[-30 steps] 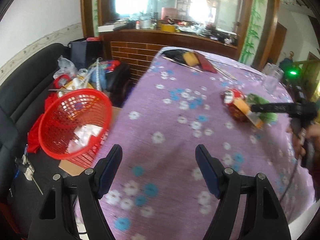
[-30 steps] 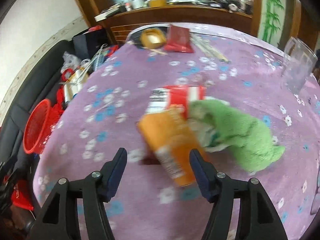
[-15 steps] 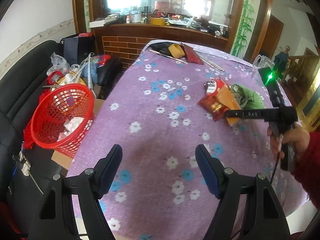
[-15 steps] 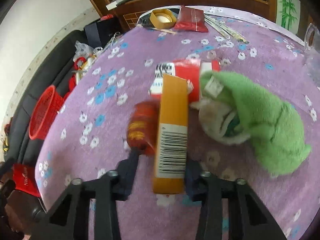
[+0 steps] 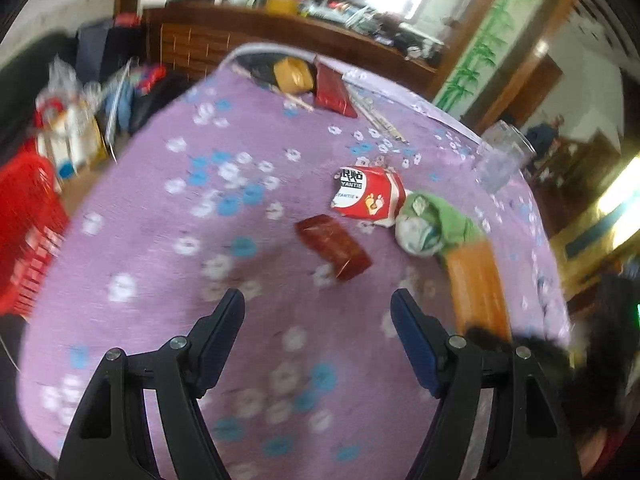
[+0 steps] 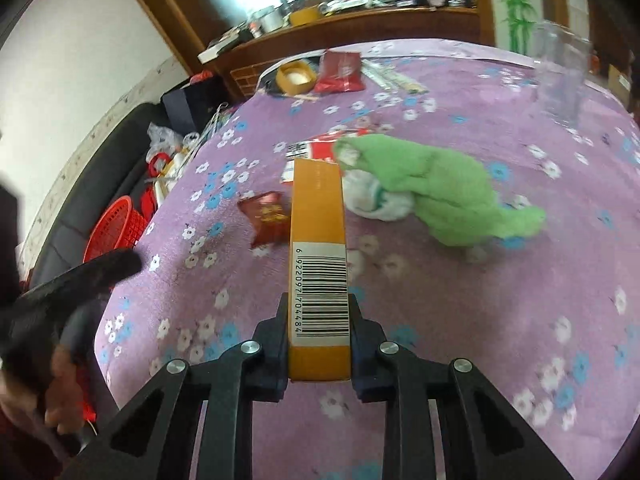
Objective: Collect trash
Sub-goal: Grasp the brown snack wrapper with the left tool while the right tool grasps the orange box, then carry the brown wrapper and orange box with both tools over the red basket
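Blur over most of the left wrist view: right gripper point(image 5: 492, 336) only a dark smear at 4 o'clock, its jaws impossible to read there; red basket point(image 5: 28, 232) cut off at the 9 o'clock edge. Sharp in the right wrist view instead: right gripper point(image 6: 319, 344) clamped on the near end of the orange box point(image 6: 318, 248), pads pressed against both long sides by the barcode. Long axis of box running straight away from the camera toward 12 o'clock, far open end over the purple flowered tablecloth point(image 6: 480, 320), near the green cloth point(image 6: 440, 192). Underside of box hidden, so contact with the table impossible to judge. Same orange box point(image 5: 478, 280) in the left view a streak pointing toward 11 o'clock, lower end lost in the smear. Left gripper point(image 5: 318, 320) wide apart, nothing between the jaws, above bare tablecloth. Dark red snack packet point(image 5: 334, 250) at 12 o'clock from those jaws; red-and-white carton point(image 5: 366, 198) beyond it, half hidden behind cloth and box in the right view. Hand point(image 6: 60, 392) on a blurred black handle, seen only from the right wrist, at 8 o'clock.
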`<state>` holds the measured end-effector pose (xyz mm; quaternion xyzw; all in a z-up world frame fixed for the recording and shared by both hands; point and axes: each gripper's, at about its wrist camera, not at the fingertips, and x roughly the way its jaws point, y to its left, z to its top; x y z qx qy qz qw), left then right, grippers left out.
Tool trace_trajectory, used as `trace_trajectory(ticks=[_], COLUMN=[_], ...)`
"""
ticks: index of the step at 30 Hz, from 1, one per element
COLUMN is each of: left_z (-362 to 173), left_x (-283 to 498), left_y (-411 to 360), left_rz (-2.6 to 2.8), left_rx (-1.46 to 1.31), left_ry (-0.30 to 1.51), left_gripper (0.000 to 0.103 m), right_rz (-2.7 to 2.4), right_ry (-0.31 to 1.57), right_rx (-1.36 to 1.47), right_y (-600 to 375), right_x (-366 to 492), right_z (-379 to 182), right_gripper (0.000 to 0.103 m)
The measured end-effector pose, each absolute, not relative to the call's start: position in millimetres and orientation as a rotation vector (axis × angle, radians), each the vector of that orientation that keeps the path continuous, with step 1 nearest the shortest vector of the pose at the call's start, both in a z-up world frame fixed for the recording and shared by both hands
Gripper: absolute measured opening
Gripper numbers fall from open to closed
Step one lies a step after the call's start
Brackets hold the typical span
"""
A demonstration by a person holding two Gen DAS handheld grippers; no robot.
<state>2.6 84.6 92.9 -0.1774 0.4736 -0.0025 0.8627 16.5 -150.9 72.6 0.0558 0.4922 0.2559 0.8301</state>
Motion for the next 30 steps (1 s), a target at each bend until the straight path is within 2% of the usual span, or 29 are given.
trace_trajectory(ticks=[4, 6, 10, 18, 30], left_z=[72.3, 62.5, 46.2, 23.7, 68.3], left_x=[40.0, 56.6, 84.6, 98.3, -0.5], left_y=[76.3, 72.0, 62.1, 50.1, 61.7], left_rz=[0.017, 0.027, 0.066, 0.054, 0.044], left_rx=[-0.448, -0.462, -0.423, -0.366, -0.146], left_ry=[1.036, 1.060, 1.106, 1.132, 0.928], left_gripper=[0.072, 0.063, 0.063, 0.030, 0.029], right_rz=[0.516, 0.507, 0.486, 0.464, 0.507], right_ry=[1.035, 1.029, 1.014, 0.998, 1.004], right_rx=[0.138, 0.140, 0.166, 0.185, 0.128], right_y=[-174.0, -183.1, -203.5, -223.8, -184.0], right_x=[2.6, -3.3, -15.6, -30.1, -31.4], right_z=[77.5, 80.1, 85.4, 93.3, 93.6], right_gripper=[0.026, 0.026, 0.025, 0.025, 0.026])
